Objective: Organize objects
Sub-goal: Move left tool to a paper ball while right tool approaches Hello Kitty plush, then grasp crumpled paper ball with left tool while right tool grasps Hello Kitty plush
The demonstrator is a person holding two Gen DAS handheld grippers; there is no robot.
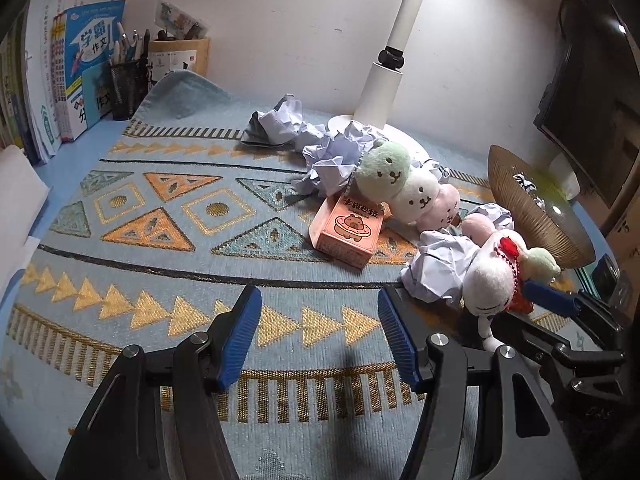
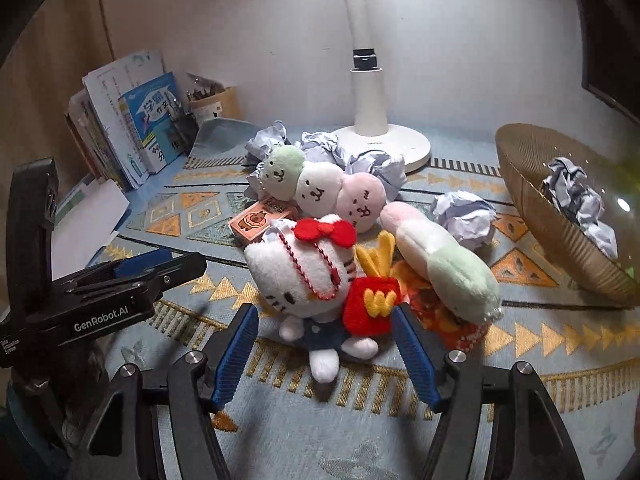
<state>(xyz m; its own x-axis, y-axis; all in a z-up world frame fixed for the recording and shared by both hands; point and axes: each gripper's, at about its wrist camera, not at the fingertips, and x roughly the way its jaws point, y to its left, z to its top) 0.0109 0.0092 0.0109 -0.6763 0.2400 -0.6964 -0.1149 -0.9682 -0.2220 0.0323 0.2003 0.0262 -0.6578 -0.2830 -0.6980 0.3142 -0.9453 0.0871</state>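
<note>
White cat plush (image 2: 304,276) between spread right hand-held gripper (image 2: 326,352) fingers; left hand-held gripper (image 1: 316,336) spread, empty.

The orange box (image 2: 260,220) lies partly hidden behind the white cat plush (image 2: 300,276); its print is unreadable.

Lower centre of my right wrist view: a white cat plush (image 2: 298,276) lies on its back with a red bow, a red bead chain across its face and a red fries pouch at its side. Just right of it I see a pink, white and green dumpling plush (image 2: 444,264) lying face down on a slant. Above them, mid-frame, a second three-ball dumpling plush (image 2: 320,188) shows its faces (green, white, pink, left to right), touching a pink capybara box (image 2: 258,222) lying flat. I count crumpled paper balls (image 2: 466,218) behind and right of the toys, apart from the ribbed brown bowl (image 2: 532,208) at the right edge, which holds more crumpled paper (image 2: 576,196).
</note>
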